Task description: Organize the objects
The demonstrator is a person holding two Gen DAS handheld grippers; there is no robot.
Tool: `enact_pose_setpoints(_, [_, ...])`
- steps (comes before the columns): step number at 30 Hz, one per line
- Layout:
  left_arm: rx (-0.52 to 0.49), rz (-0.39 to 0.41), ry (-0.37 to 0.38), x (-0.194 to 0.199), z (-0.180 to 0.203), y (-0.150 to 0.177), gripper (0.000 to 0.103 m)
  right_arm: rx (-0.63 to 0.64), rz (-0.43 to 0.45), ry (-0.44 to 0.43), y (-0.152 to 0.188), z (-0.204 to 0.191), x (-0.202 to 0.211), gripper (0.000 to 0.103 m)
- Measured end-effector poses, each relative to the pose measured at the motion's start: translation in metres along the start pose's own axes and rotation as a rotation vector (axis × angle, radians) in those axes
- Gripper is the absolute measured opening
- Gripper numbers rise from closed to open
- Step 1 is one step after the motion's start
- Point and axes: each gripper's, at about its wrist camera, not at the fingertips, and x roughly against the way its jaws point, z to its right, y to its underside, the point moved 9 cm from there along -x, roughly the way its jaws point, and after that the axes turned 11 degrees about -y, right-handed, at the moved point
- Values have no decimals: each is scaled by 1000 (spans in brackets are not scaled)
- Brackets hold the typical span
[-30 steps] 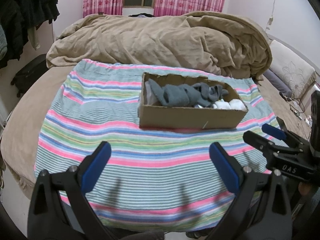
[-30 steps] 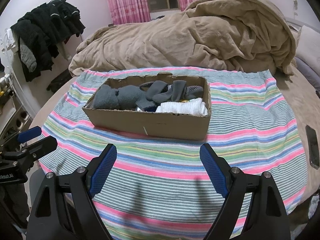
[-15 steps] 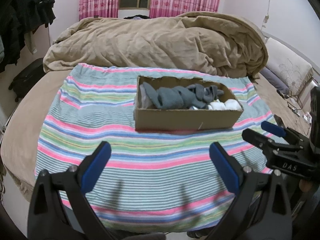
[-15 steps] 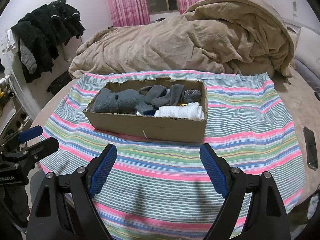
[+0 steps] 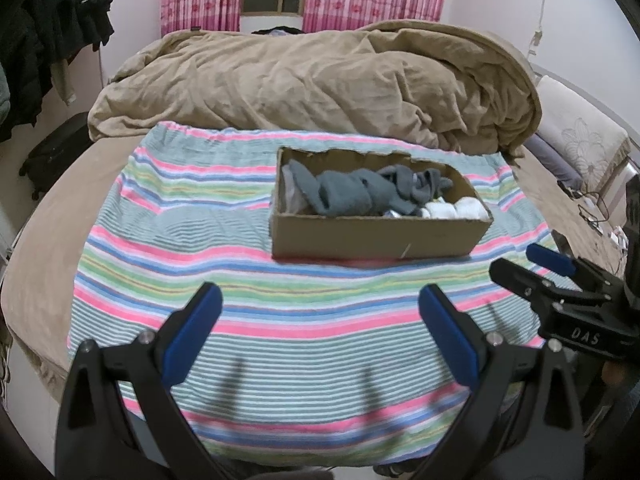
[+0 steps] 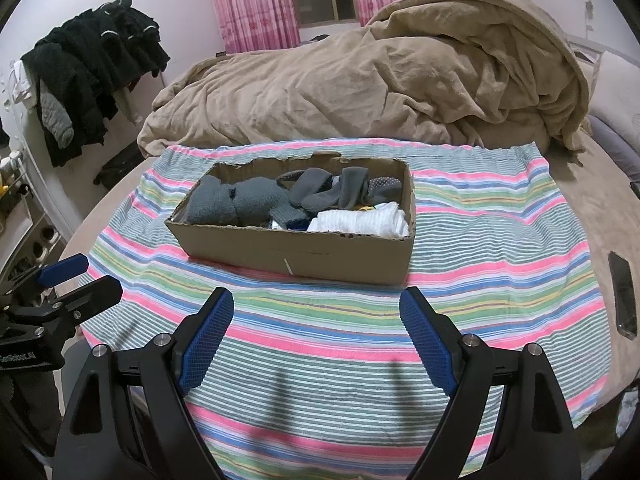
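A brown cardboard box (image 5: 376, 240) (image 6: 300, 252) sits on a striped cloth (image 5: 200, 240) spread over the bed. Inside lie rolled grey socks (image 5: 352, 196) (image 6: 240, 200) and white socks (image 5: 452, 210) (image 6: 360, 222) at the box's right end. My left gripper (image 5: 320, 300) (image 6: 98, 276) hangs open over the near part of the cloth, short of the box, with nothing between its blue pads. My right gripper (image 6: 316, 300) (image 5: 520, 262) is open too, beside the left one and likewise in front of the box, holding nothing.
A rumpled tan duvet (image 5: 320, 80) is heaped behind the box. A dark phone (image 6: 624, 296) lies on the bed at the right. Dark clothes (image 6: 92, 68) hang at the left wall. A pillow (image 5: 576, 140) and cables (image 5: 592, 212) are at the right.
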Motion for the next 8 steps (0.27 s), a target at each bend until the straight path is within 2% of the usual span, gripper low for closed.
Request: enact_pose_setpoints(8, [-20, 34, 7, -3, 0, -8, 100, -4, -7, -2, -1, 5, -7, 87])
